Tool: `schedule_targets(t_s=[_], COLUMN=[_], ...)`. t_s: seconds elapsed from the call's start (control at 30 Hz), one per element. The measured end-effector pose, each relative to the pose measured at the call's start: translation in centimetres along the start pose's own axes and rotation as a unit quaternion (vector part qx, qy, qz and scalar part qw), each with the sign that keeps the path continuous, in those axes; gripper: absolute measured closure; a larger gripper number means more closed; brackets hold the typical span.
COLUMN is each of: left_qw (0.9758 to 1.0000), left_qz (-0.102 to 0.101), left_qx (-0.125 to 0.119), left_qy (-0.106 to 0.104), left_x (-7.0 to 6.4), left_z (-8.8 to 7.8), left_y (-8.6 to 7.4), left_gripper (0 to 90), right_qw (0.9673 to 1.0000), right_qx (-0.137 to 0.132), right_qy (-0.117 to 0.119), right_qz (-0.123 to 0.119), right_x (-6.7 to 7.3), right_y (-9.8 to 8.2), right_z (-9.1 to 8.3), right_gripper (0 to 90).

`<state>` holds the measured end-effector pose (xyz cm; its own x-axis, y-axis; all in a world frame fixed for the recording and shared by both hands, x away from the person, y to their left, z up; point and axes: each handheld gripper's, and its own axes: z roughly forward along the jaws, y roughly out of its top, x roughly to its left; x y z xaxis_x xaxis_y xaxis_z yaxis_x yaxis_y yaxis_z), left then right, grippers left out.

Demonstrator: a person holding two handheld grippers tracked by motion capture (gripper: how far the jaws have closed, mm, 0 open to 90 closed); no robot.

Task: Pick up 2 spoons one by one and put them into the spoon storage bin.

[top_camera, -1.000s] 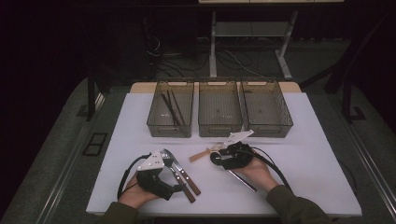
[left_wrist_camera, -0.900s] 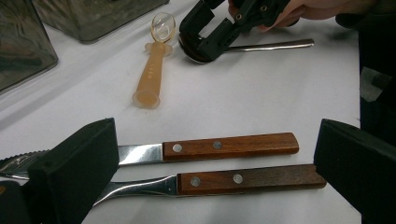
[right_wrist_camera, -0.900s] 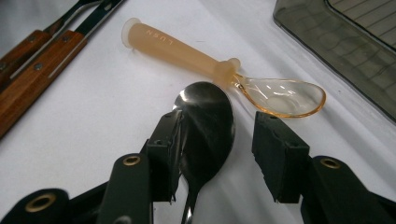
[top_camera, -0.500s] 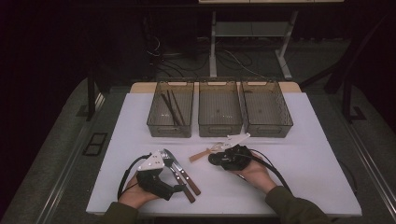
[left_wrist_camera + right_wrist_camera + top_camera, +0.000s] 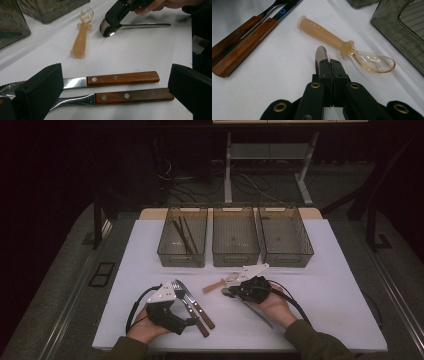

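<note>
The right gripper [image 5: 331, 65] has just been closing and now pinches the metal spoon [image 5: 110, 29] by its bowl beside the plastic spoon [image 5: 342, 43], ready for lifting toward a bin [image 5: 235, 239]; the left gripper [image 5: 186, 322] waits open.

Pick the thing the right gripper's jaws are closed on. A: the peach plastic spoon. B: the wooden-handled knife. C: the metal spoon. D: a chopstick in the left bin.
C: in the right gripper view the right gripper has its jaws pressed together on the bowl of the metal spoon, having just been closing; the peach plastic spoon lies free beside it on the table.
</note>
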<state>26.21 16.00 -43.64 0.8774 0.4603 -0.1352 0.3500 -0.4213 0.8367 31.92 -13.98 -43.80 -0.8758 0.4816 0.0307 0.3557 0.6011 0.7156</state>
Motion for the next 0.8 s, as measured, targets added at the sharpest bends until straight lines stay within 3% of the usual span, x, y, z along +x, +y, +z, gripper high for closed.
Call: schedule_targets(t_s=[0.2, 0.8], left_qw=[1.0, 1.0], left_qz=[0.0, -0.001], left_qx=[0.001, 0.0], left_qy=[-0.001, -0.001], left_x=[0.0, 0.0], left_z=[0.0, 0.0], left_y=[0.0, 0.0], left_gripper=[0.0, 0.0], right_qw=[1.0, 0.999], right_qx=[0.002, -0.028], right_qy=[-0.003, -0.029], right_qz=[0.001, 0.021], right_x=[-0.3, -2.1], right_y=[0.1, 0.6], right_z=[-0.2, -2.6], right_gripper=[89.0, 89.1])
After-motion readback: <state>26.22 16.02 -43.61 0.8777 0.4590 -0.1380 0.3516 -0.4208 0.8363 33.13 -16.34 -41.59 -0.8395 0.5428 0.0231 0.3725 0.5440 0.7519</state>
